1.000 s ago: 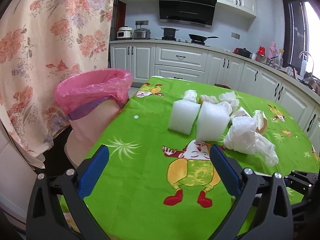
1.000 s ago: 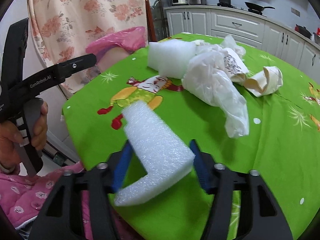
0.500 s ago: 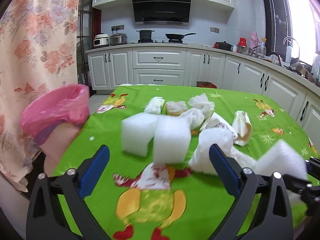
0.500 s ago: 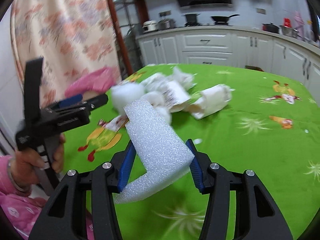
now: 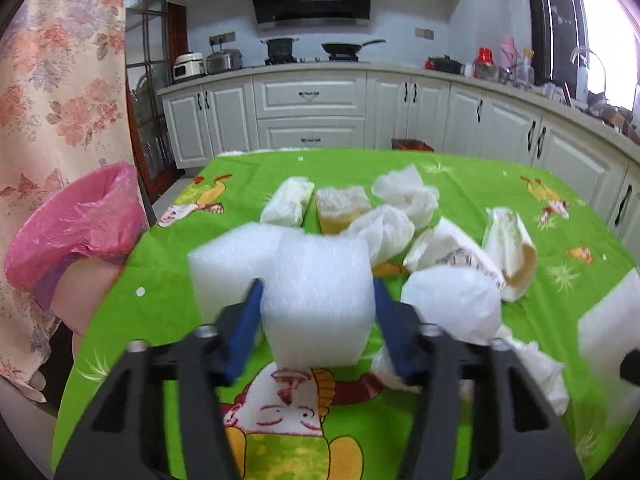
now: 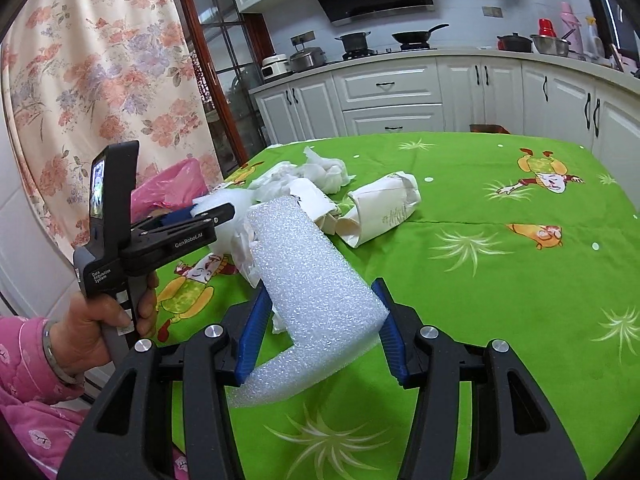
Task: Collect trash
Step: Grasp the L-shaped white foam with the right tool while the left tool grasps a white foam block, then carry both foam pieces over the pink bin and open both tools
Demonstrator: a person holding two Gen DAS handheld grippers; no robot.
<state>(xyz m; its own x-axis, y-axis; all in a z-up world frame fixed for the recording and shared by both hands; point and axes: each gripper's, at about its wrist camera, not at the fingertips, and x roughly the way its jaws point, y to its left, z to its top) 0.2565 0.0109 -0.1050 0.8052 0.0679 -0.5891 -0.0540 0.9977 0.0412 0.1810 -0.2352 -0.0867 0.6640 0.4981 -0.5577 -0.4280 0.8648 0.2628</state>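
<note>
My left gripper (image 5: 318,312) is shut on a white foam block (image 5: 320,288) that stands on the green tablecloth (image 5: 460,172); a second foam block (image 5: 224,264) sits just to its left. My right gripper (image 6: 320,320) is shut on an L-shaped white foam piece (image 6: 312,280) and holds it above the table; that piece also shows at the right edge of the left wrist view (image 5: 608,332). Crumpled white bags and paper wrappers (image 5: 448,300) lie behind and to the right. The bin with a pink liner (image 5: 76,224) stands off the table's left edge.
The left gripper also shows in the right wrist view (image 6: 208,216), held by a hand in a pink sleeve. A floral curtain (image 5: 48,80) hangs on the left. White kitchen cabinets (image 5: 312,116) and a stove run behind the table.
My left gripper moved forward and closed on the right foam block. My right gripper kept its foam piece and swung to the right, higher over the table.
</note>
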